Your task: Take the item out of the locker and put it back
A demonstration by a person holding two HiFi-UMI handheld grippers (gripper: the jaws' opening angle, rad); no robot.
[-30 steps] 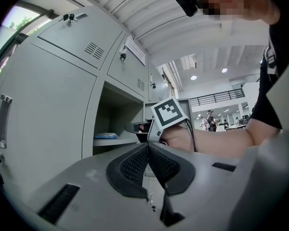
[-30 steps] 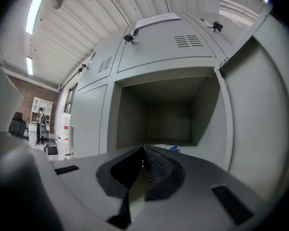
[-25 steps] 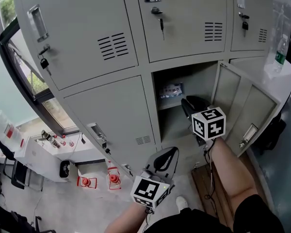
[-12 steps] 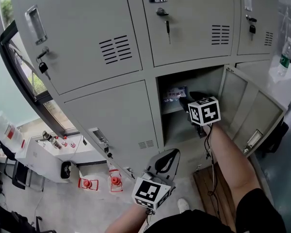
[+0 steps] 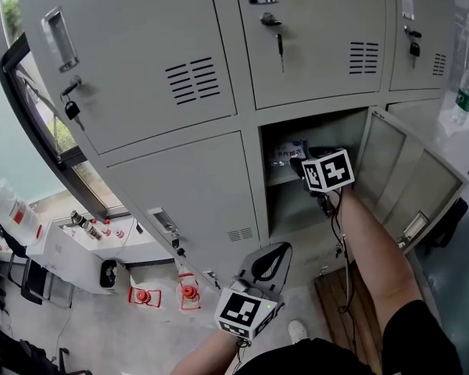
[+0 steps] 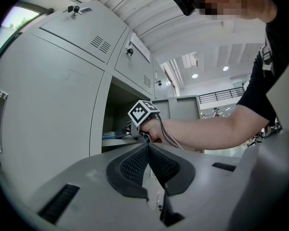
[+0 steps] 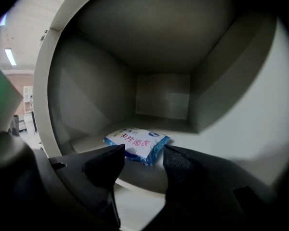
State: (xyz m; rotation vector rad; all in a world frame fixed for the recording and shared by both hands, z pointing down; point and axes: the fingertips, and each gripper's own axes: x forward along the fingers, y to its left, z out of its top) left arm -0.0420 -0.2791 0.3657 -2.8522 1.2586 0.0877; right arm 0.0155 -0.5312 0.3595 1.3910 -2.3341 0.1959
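My left hand-held gripper (image 5: 270, 262) hangs at 6 o'clock in the head view, outside the locker (image 5: 180, 186), its jaws pressed together on nothing. The blue-and-white packet (image 7: 137, 145) lies flat on the shelf (image 7: 140, 172) of the open compartment. My right hand-held gripper (image 7: 142, 154) reaches into that compartment. Its jaws have just been opening and stand wide, with the packet at 12 o'clock just beyond the tips, untouched. The door (image 5: 399, 174) stands open at 3 o'clock.

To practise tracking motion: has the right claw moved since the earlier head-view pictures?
Yes. The right claw has moved in toward the open locker's shelf, nearer the packet; its jaws have just been opening, nothing between them.
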